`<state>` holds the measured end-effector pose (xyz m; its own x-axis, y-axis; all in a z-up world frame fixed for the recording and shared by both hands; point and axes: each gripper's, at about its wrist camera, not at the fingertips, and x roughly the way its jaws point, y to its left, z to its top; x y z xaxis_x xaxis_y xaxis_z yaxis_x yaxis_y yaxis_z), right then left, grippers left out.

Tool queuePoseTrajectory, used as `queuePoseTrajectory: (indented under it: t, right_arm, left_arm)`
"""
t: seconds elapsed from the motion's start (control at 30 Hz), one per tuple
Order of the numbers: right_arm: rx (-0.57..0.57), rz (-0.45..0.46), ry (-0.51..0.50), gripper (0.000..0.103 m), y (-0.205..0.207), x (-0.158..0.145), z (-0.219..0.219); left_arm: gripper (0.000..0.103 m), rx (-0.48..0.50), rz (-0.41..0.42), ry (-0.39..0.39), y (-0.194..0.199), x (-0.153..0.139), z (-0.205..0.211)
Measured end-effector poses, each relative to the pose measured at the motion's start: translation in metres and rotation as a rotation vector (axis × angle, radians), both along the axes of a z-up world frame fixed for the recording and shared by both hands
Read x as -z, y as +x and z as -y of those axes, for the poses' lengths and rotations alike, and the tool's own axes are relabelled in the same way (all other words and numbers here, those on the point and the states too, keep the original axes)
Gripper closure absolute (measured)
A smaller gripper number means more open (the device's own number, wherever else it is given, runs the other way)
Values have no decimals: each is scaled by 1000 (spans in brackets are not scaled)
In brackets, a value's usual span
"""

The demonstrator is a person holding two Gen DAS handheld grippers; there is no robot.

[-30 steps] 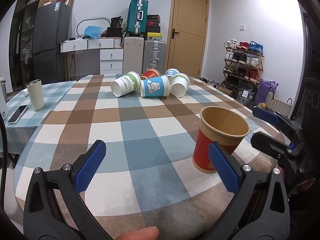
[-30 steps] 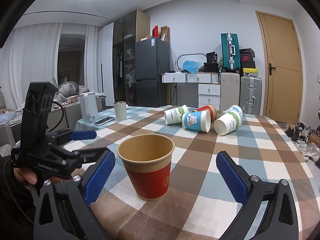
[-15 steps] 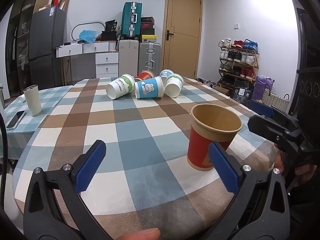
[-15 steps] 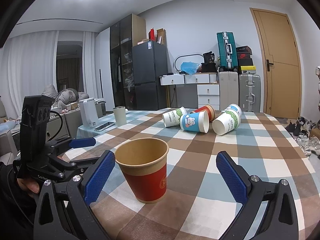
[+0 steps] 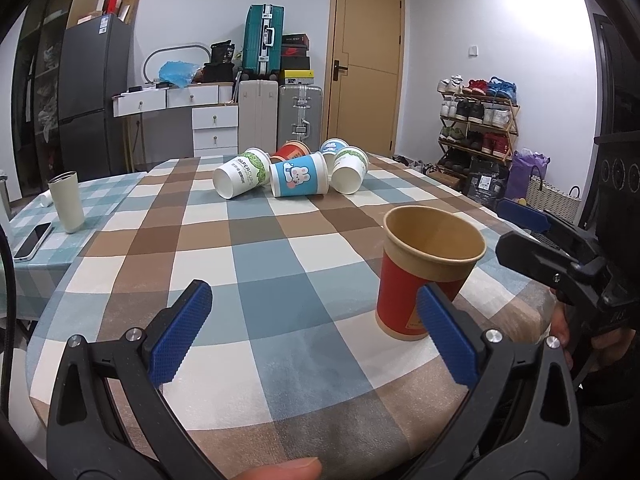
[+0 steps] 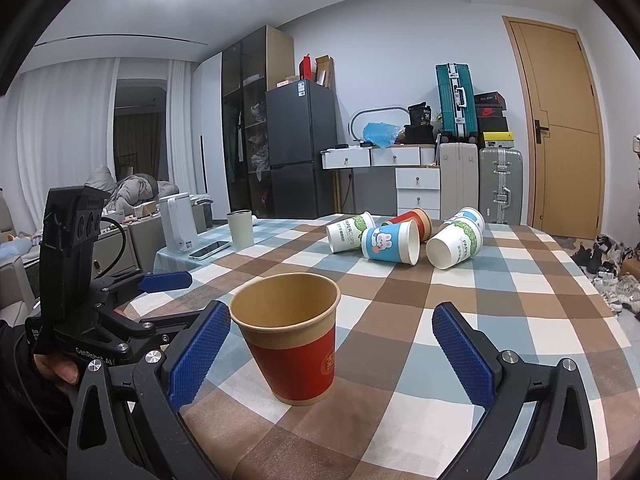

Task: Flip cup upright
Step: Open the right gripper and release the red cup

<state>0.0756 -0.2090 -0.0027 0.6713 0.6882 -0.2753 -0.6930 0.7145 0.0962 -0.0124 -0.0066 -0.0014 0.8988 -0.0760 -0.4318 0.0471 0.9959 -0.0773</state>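
Right wrist view shows the red paper cup [image 6: 290, 344] standing mouth-up on the checked surface [image 6: 400, 360], near its front edge, between the spread blue fingers [image 6: 199, 354] of the right gripper [image 6: 328, 360]; neither pad touches it, though the left-hand pad is just beside the rim. In the left wrist view the same red paper cup [image 5: 428, 272] sits to the right, partly behind one pad of the left gripper [image 5: 316, 340], whose fingers [image 5: 180, 336] are also spread wide and hold nothing. This cup looks empty: its brown inside is bare as far down as can be seen. It is likely very light and thin-walled, so it should crush or go oval under a hard squeeze and skid or tip at a nudge; a gentle pinch across the mid-body, below the stiffer rolled rim, seems the safest hold. At the far side five more cups lie on their sides in a cluster: the bunny cup [image 6: 390, 244], two white-and-green cups [image 6: 350, 232] [image 6: 454, 246], a second red cup [image 6: 412, 220] and a blue-and-white one [image 6: 468, 216] behind. The mouths that face the cameras show nothing inside. A pale tumbler [image 6: 240, 229] stands upright on the neighbouring table; its contents cannot be seen.
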Motion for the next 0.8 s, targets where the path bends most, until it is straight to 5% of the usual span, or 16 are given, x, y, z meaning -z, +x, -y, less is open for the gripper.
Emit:
queuePoseTrajectory:
  t: [0.8]
  right_arm:
    - [0,0,-2,0,-2,1,-1]
  left_arm:
    - [1,1,1,-1,0,0,1]
